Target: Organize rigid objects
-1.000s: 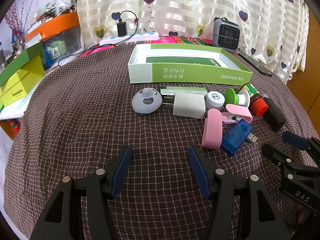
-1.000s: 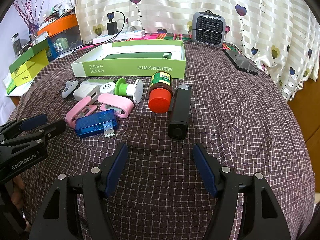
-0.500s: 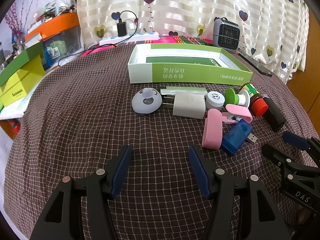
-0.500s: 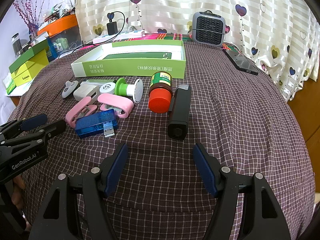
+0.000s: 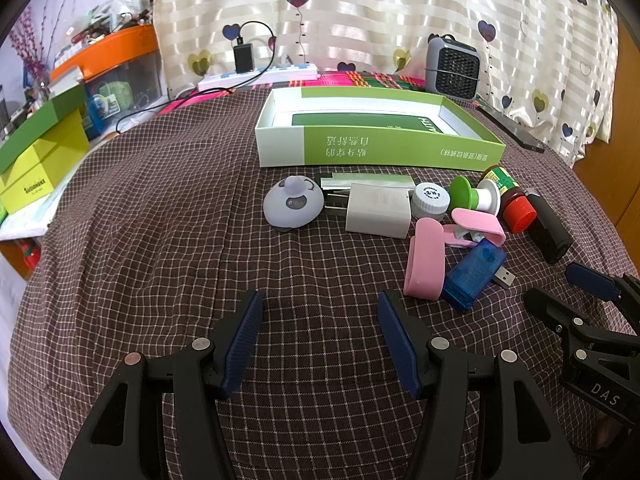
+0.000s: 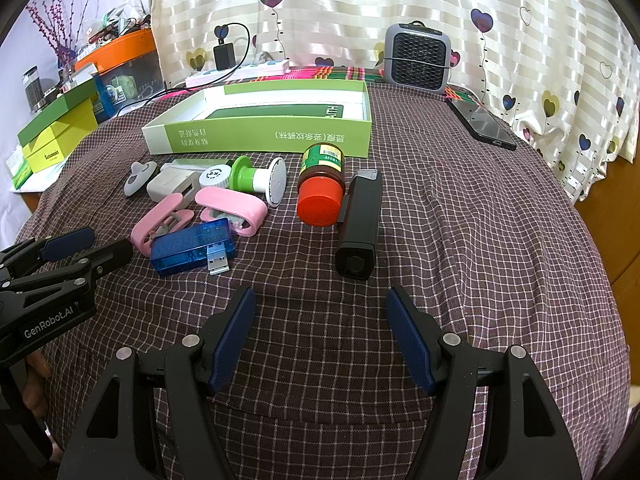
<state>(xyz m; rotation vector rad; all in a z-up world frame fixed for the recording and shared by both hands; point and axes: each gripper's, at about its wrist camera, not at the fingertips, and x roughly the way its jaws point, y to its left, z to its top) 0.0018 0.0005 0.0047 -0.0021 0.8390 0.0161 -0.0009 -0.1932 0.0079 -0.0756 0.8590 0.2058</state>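
Note:
A row of small objects lies on the checked cloth in front of an open green and white box [image 5: 376, 148] [image 6: 256, 136]. From left to right I see a grey round gadget [image 5: 293, 204], a white charger [image 5: 378, 211], a white cap [image 5: 430, 200], a green and white spool [image 6: 256, 178], two pink clips [image 5: 425, 258] [image 6: 232, 206], a blue USB tester [image 6: 191, 245], a red-capped jar [image 6: 321, 188] and a black bar [image 6: 358, 224]. My left gripper [image 5: 320, 332] is open and empty, short of the charger. My right gripper [image 6: 320, 320] is open and empty, just short of the black bar.
A small grey heater [image 6: 418, 58] and a power strip [image 5: 260, 76] stand by the curtain at the back. A dark phone [image 6: 482, 124] lies at the right. Green and yellow boxes [image 5: 36, 160] and an orange-lidded bin [image 5: 120, 64] sit off the left edge.

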